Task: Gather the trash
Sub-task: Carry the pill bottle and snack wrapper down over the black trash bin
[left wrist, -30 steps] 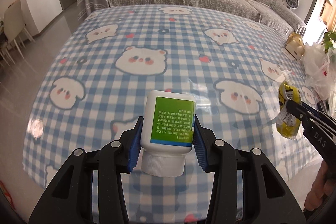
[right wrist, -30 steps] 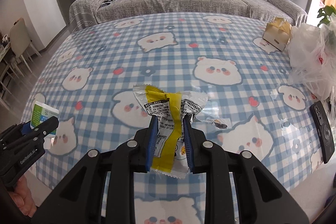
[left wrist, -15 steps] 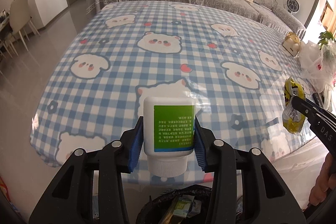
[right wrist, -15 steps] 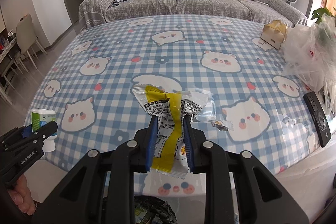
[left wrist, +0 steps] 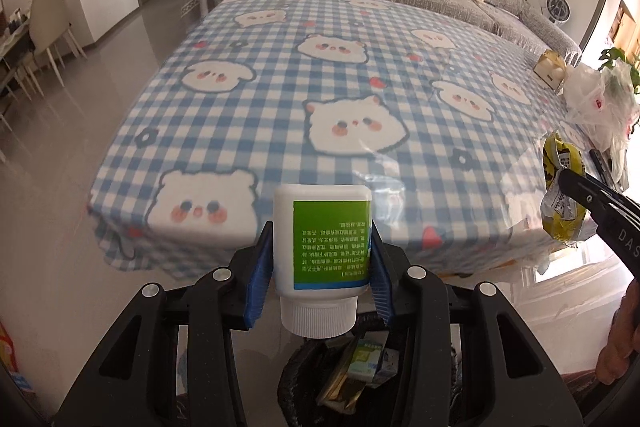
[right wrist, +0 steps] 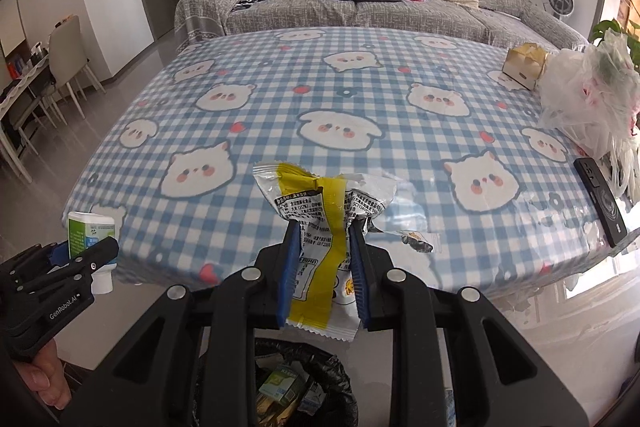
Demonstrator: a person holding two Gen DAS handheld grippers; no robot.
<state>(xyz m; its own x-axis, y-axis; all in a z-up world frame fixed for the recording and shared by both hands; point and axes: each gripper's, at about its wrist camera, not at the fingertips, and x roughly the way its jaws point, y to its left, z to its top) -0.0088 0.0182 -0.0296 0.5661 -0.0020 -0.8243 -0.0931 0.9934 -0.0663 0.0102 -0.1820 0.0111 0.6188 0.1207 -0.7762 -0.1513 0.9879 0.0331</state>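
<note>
My left gripper point(left wrist: 318, 259) is shut on a white bottle with a green label point(left wrist: 326, 247), held cap-down off the table's near edge, above a black-lined trash bin point(left wrist: 352, 379) with several wrappers in it. My right gripper point(right wrist: 324, 259) is shut on a crumpled yellow and silver snack wrapper point(right wrist: 324, 211), also held above the bin point(right wrist: 304, 387). The wrapper also shows at the right of the left wrist view point(left wrist: 562, 187), and the bottle at the left of the right wrist view point(right wrist: 90, 231).
The table with a blue checked bear cloth point(right wrist: 340, 107) lies ahead. On its right side are a small torn wrapper scrap point(right wrist: 418, 241), a black remote point(right wrist: 600, 203), a white plastic bag point(right wrist: 588, 99) and a small cardboard box point(right wrist: 524, 67). A grey sofa point(right wrist: 360, 7) stands behind.
Both grippers have drawn back from over the table past its near edge, with bottle and wrapper still held. The trash bin has come into view below them.
</note>
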